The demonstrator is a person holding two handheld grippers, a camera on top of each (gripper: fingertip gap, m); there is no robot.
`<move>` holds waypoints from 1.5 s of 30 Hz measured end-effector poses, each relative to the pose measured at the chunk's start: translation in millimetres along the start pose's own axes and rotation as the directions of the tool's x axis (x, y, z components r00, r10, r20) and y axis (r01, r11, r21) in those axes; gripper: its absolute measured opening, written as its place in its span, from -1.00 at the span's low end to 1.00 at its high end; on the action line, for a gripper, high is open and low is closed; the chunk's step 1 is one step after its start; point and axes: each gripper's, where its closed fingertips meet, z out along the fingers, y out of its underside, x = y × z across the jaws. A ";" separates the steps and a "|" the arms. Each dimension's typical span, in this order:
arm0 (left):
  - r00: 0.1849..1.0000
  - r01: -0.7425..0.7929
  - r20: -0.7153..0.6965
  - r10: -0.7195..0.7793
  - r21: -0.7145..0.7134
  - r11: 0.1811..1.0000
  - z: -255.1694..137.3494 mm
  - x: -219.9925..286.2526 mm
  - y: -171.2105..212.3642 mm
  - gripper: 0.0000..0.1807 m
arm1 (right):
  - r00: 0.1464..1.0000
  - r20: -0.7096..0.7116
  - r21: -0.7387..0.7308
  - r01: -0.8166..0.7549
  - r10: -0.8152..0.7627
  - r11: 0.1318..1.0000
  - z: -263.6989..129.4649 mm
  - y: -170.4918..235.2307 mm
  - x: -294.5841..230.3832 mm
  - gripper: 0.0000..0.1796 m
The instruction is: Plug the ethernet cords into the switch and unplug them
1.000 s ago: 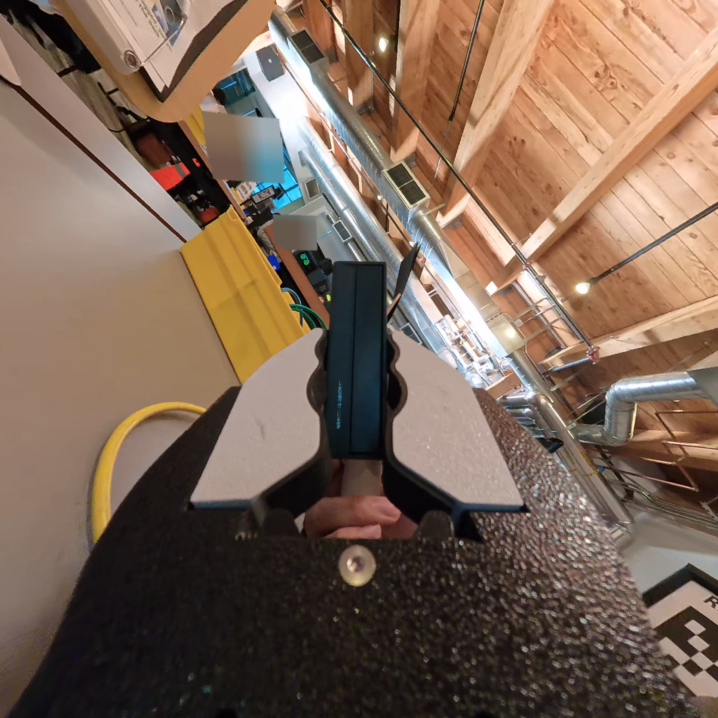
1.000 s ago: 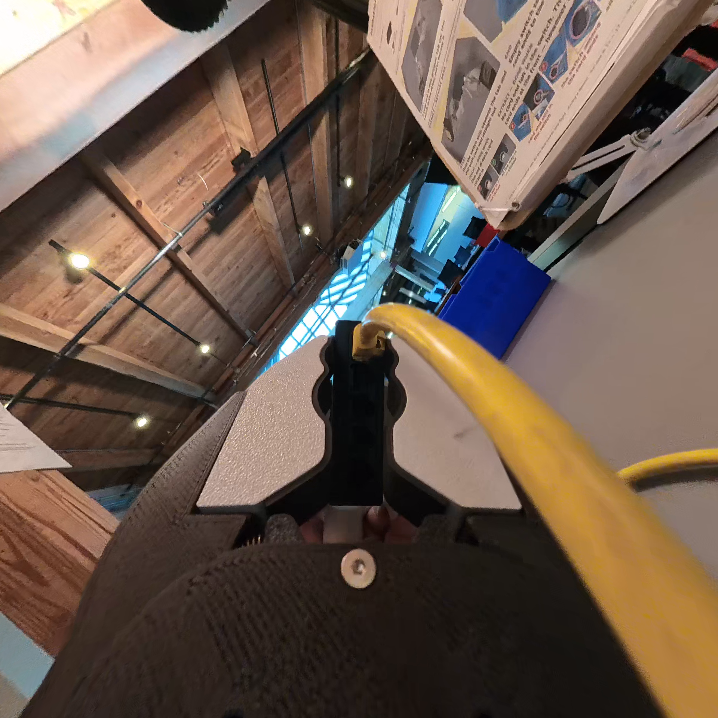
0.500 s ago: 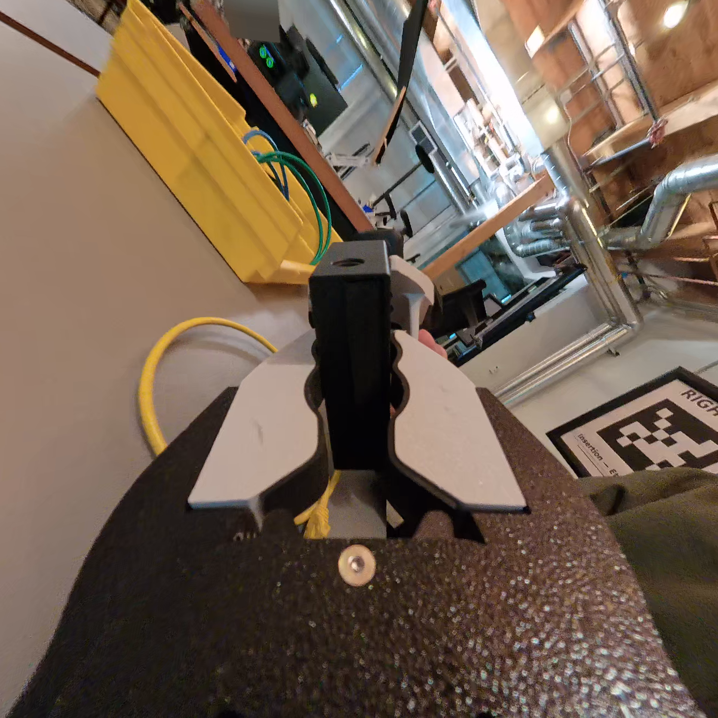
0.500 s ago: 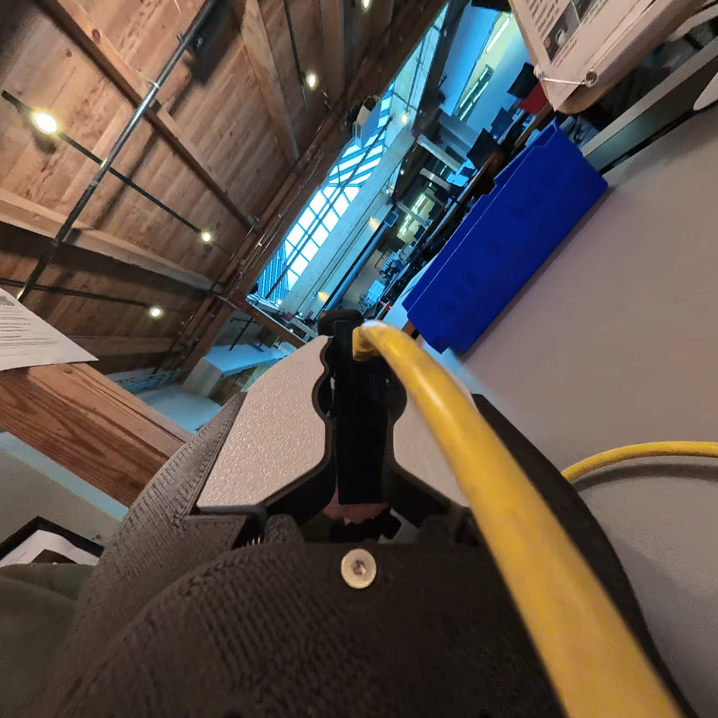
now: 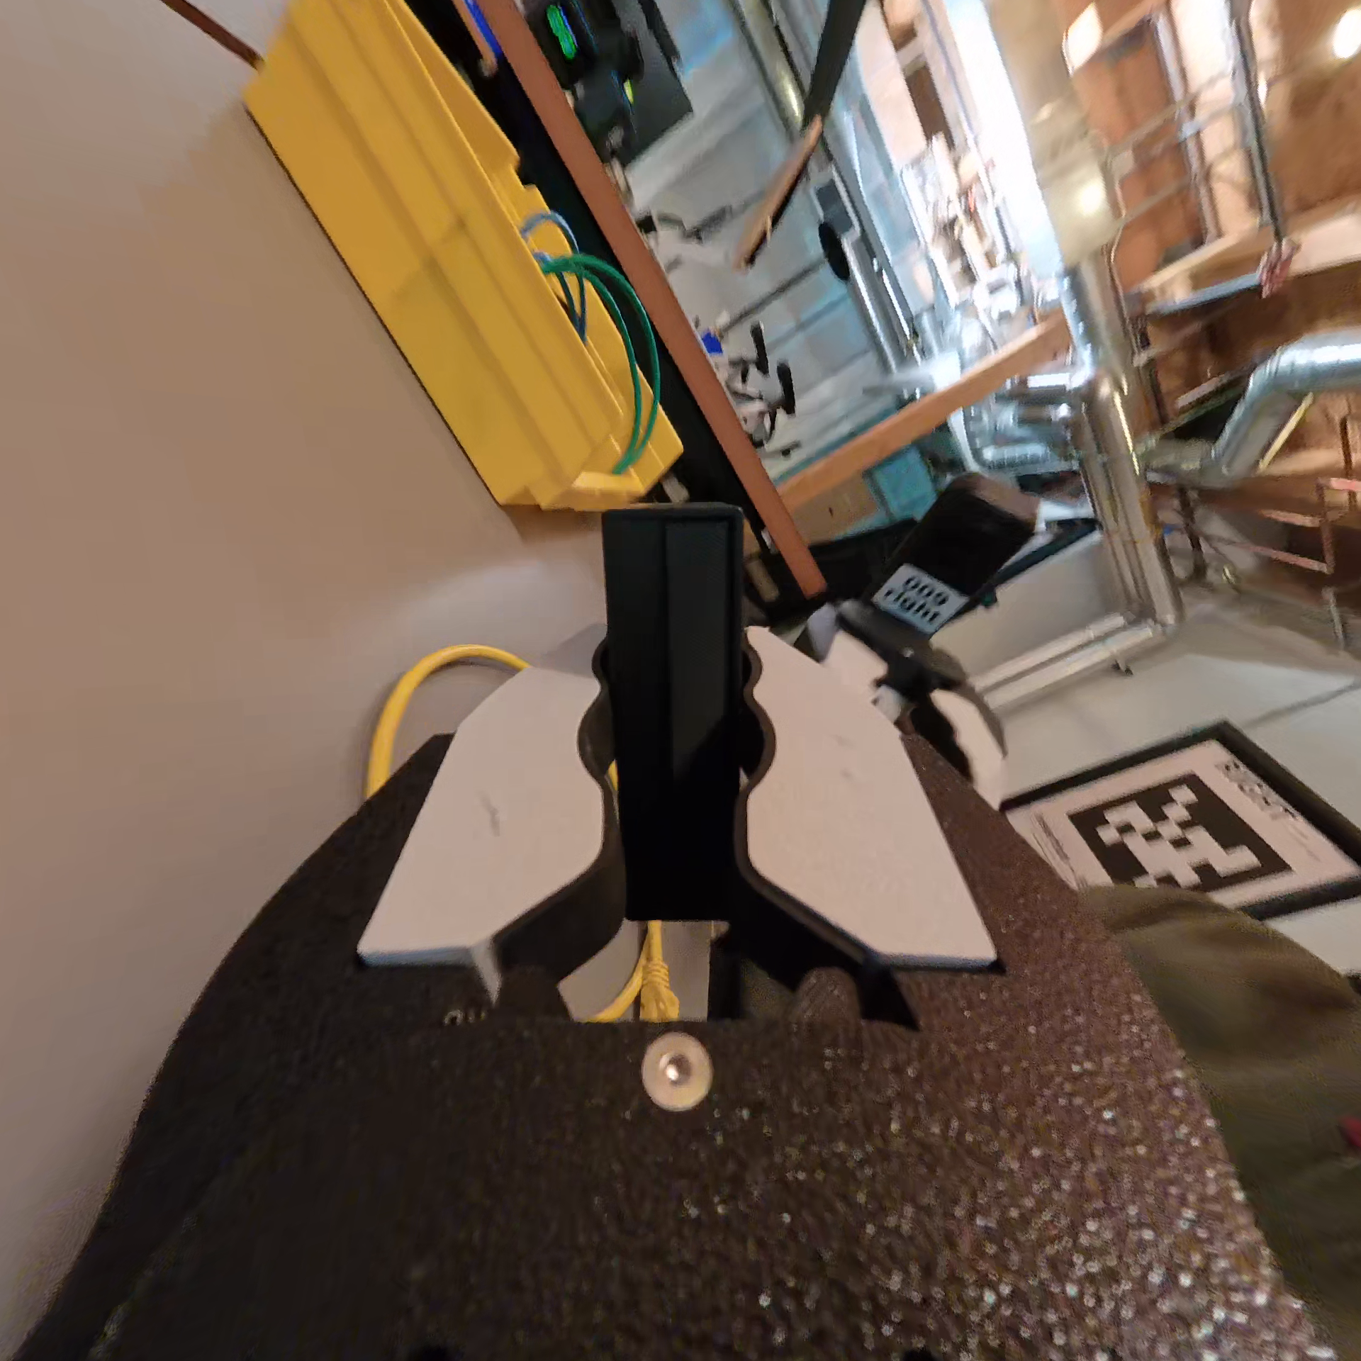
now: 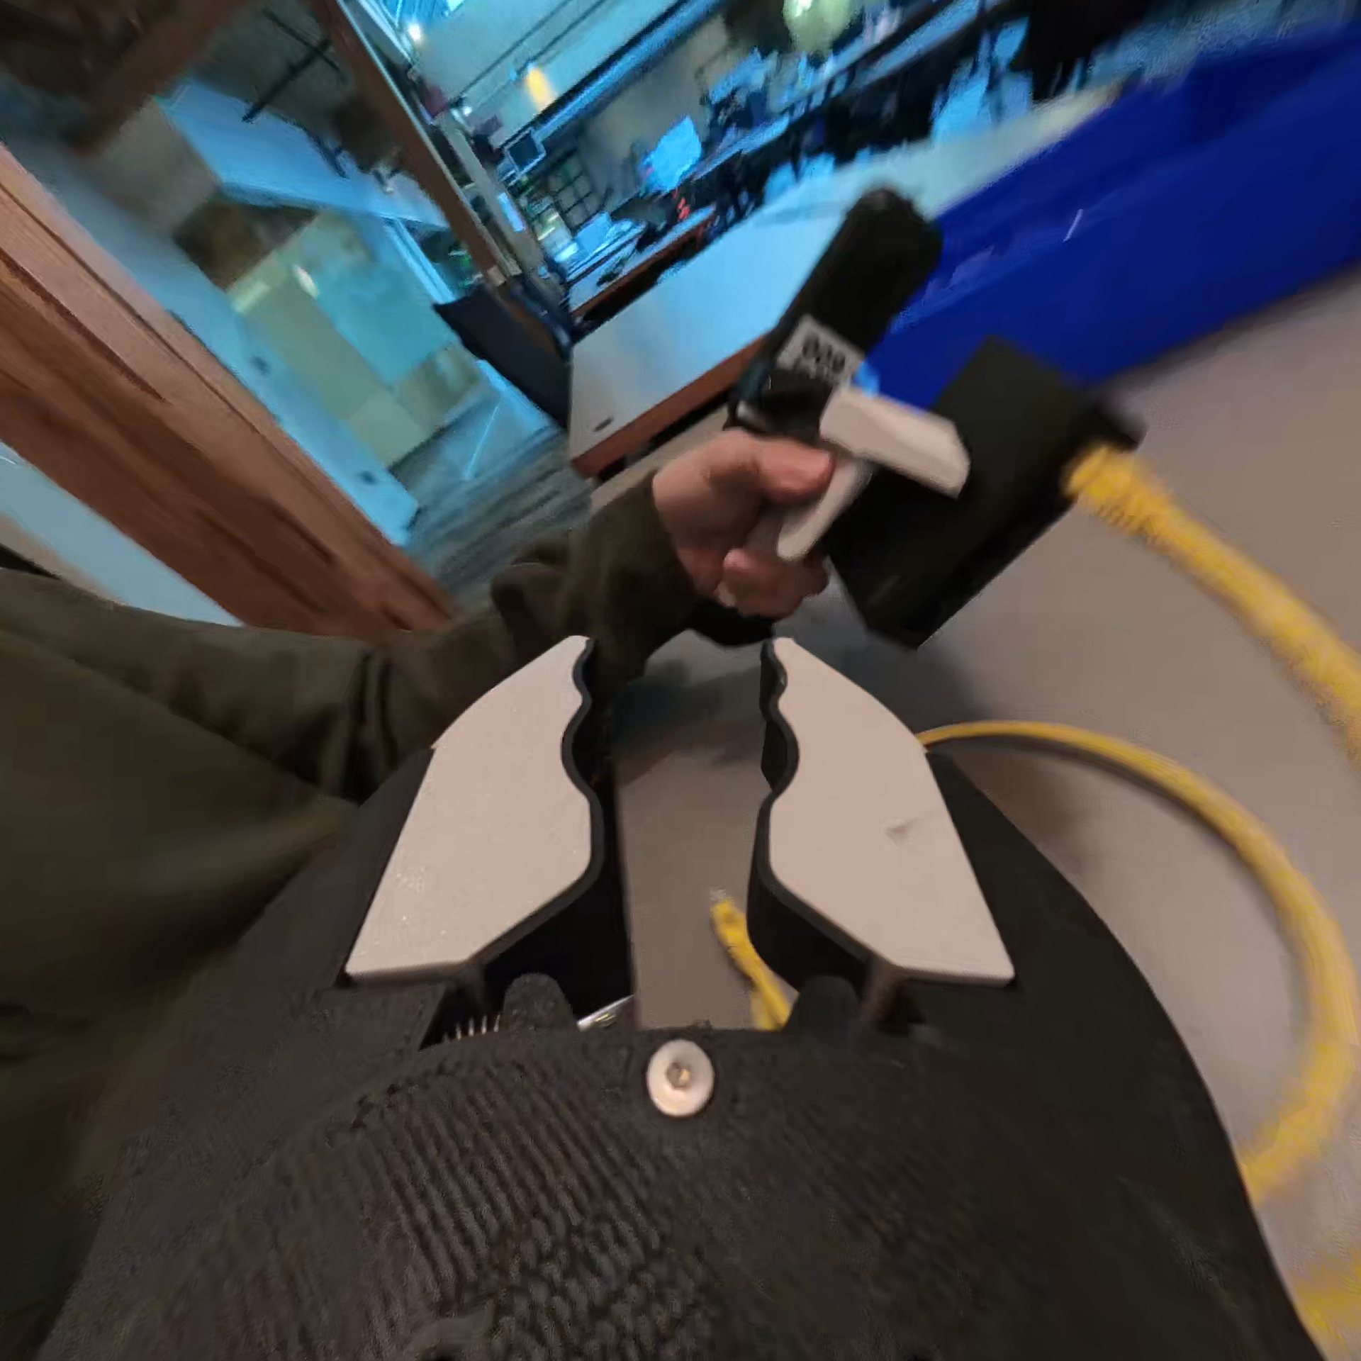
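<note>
1. My left gripper (image 5: 672, 736) was clamped on the black switch (image 5: 672, 707), which stood upright between the two grey fingers (image 5: 508, 825) and rose above their tips.
2. In the right wrist view, the same switch (image 6: 979, 486) showed as a black box held up off the grey table (image 6: 1105, 663), with a grey finger (image 6: 884, 442) of the left gripper across its side; the picture was blurred there.
3. A yellow cord (image 6: 1208, 574) was plugged into the far end of the switch and ran down toward the right edge of that view.
4. My left hand (image 6: 736, 523), in a dark green sleeve (image 6: 294, 707), gripped the handle of that gripper.
5. My right gripper (image 6: 677, 736) stood open and held nothing; bare table showed through the gap between its fingers (image 6: 501, 825).
6. A loose yellow plug (image 6: 729, 928) lay on the table just under the right gripper's fingers, near their base.
7. More yellow cord (image 6: 1252, 869) curved in a wide loop over the table on the right side.
8. A yellow loop of cord (image 5: 412, 692) also showed beside the left gripper.
9. A yellow bin (image 5: 442, 258) sat at the table's far edge with green wire (image 5: 633, 353) hanging out of it.
10. A blue bin (image 6: 1141, 236) sat behind the switch in the right wrist view.
</note>
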 end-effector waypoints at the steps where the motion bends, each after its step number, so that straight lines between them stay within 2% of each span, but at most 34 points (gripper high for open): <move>1: 1.000 -0.008 -0.006 0.008 -0.047 0.999 1.5 2.2 0.8 -0.68 | 0.991 -0.089 0.033 0.100 -0.097 0.994 -7.2 -13.4 5.0 -0.54; 3: 0.999 -0.036 -0.007 0.036 -0.161 0.986 5.0 5.2 4.8 -0.68 | 0.893 -0.322 0.040 0.345 -0.315 0.938 -27.9 -42.0 28.8 -0.46; 4: 0.999 -0.045 -0.003 0.046 -0.217 0.975 6.8 5.8 6.9 -0.68 | 0.832 -0.417 0.023 0.414 -0.367 0.910 -38.3 -52.9 44.3 -0.50; 5: 0.999 -0.049 -0.009 0.049 -0.273 0.961 8.5 7.6 9.1 -0.68 | 0.814 -0.440 -0.005 0.420 -0.379 0.908 -42.8 -56.2 57.8 -0.52; 8: 0.998 -0.065 -0.038 0.054 -0.401 0.914 15.0 14.9 14.7 -0.68 | 0.927 -0.311 -0.031 0.213 -0.212 0.977 -32.1 -43.3 84.2 -0.41; 9: 0.997 -0.078 -0.032 0.071 -0.438 0.895 17.2 14.7 16.9 -0.68 | 0.954 -0.257 0.003 0.161 -0.155 0.987 -26.4 -43.2 85.9 -0.39; 10: 0.995 -0.094 -0.030 0.091 -0.470 0.877 19.3 14.3 19.0 -0.68 | 0.966 -0.233 0.060 0.125 -0.108 0.990 -23.6 -46.5 88.5 -0.45; 12: 0.992 -0.125 -0.053 0.114 -0.510 0.851 23.2 16.6 21.7 -0.68 | 0.973 -0.227 0.139 0.074 -0.041 0.987 -21.3 -49.4 97.8 -0.47; 15: 0.988 -0.157 -0.099 0.122 -0.545 0.823 28.5 21.2 25.1 -0.68 | 0.991 -0.129 0.049 -0.027 0.033 0.998 -5.9 -27.4 98.4 -0.40; 17: 0.984 -0.178 -0.108 0.142 -0.577 0.797 31.5 19.0 29.3 -0.68 | 0.999 -0.043 0.020 -0.019 0.020 1.000 2.0 -21.3 89.6 -0.55; 18: 0.981 -0.193 -0.114 0.156 -0.587 0.786 32.3 18.1 30.1 -0.68 | 1.000 -0.013 0.038 -0.009 0.010 0.999 2.6 -23.2 86.3 -0.66; 21: 0.967 -0.253 -0.137 0.213 -0.577 0.776 34.3 20.7 25.8 -0.68 | 0.998 0.050 0.098 -0.046 0.042 0.994 0.2 -31.2 85.2 -0.68; 24: 0.930 -0.357 -0.109 0.351 -0.498 0.790 40.7 19.9 11.6 -0.65 | 0.994 0.073 0.191 -0.097 0.085 0.977 -3.9 -40.2 90.3 -0.68; 26: 0.857 -0.490 -0.064 0.511 -0.410 0.769 42.8 18.8 -1.3 -0.57 | 0.983 0.107 0.275 -0.176 0.152 0.945 -9.2 -48.6 95.0 -0.69; 30: 0.598 -0.770 0.069 0.799 -0.226 0.596 36.7 26.8 -17.0 -0.30 | 0.933 0.177 0.427 -0.359 0.313 0.830 -24.1 -62.3 111.3 -0.69; 33: 0.427 -0.877 0.238 0.872 -0.127 0.464 28.8 27.6 -24.7 -0.15 | 0.890 0.239 0.464 -0.456 0.389 0.759 -26.4 -64.6 117.4 -0.69; 35: 0.344 -0.915 0.322 0.882 -0.098 0.392 25.0 25.2 -24.5 -0.09 | 0.868 0.276 0.473 -0.496 0.412 0.729 -22.9 -65.8 116.8 -0.69; 39: 0.210 -0.961 0.443 0.872 -0.071 0.268 23.0 23.3 -22.9 -0.09 | 0.839 0.305 0.459 -0.544 0.450 0.703 -8.8 -62.1 114.0 -0.69; 41: 0.178 -0.971 0.490 0.853 -0.054 0.234 22.6 25.8 -25.9 -0.09 | 0.834 0.305 0.436 -0.551 0.460 0.711 -0.1 -57.3 111.3 -0.70; 45: 0.155 -0.975 0.474 0.867 -0.070 0.213 28.8 26.7 -22.6 -0.33 | 0.824 0.312 0.400 -0.566 0.473 0.721 13.5 -50.8 104.2 -0.70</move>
